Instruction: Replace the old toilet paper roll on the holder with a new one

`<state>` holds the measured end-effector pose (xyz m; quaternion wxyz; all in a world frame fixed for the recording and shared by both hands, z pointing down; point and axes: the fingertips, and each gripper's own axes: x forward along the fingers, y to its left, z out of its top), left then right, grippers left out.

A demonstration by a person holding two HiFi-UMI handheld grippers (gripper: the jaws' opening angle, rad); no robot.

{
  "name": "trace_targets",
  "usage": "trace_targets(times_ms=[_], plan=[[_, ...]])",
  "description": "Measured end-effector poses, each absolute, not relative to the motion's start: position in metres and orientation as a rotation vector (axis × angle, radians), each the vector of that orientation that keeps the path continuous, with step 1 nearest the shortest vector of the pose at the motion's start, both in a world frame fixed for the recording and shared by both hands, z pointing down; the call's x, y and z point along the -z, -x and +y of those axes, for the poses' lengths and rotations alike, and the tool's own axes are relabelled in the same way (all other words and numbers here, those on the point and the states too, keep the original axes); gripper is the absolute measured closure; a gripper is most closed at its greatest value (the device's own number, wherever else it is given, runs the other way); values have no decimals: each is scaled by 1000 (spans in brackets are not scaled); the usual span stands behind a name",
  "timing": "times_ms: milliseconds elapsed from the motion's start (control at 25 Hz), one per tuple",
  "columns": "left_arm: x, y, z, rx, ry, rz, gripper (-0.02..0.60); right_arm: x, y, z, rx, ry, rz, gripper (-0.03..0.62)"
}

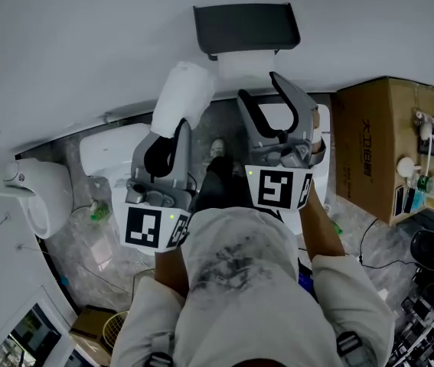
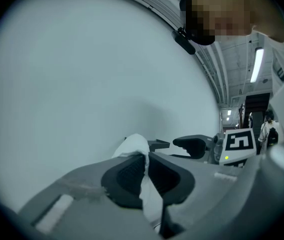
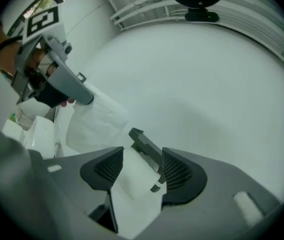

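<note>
A dark holder (image 1: 246,27) is fixed to the white wall, with the old white roll (image 1: 247,63) hanging under it. My right gripper (image 1: 272,96) reaches up to that roll. In the right gripper view the old roll (image 3: 134,181) and the holder's arm (image 3: 144,143) lie between the jaws, which stand apart; I see no firm squeeze. My left gripper (image 1: 172,132) is shut on the wall of a new white roll (image 1: 182,98), held up left of the holder. The paper (image 2: 143,176) is pinched between its pads. The new roll (image 3: 94,119) also shows in the right gripper view.
A cardboard box (image 1: 381,144) stands at the right, with cables and dark gear (image 1: 431,258) beyond it. A white toilet (image 1: 113,155) is below left, a white wall fixture (image 1: 40,193) further left, a basket (image 1: 117,327) near the person's legs.
</note>
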<state>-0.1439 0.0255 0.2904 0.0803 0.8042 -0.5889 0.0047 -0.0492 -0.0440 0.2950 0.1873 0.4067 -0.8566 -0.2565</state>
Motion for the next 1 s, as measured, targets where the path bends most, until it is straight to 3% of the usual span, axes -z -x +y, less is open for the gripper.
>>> trace_targets(times_ms=[440, 1000], plan=[[-261, 139, 12, -11, -2454, -1777, 561, -243, 26, -38, 403, -1181, -2690, 498], [-246, 138, 0, -17, -2484, -1780, 561, -232, 12, -36, 267, -1206, -2763, 591]])
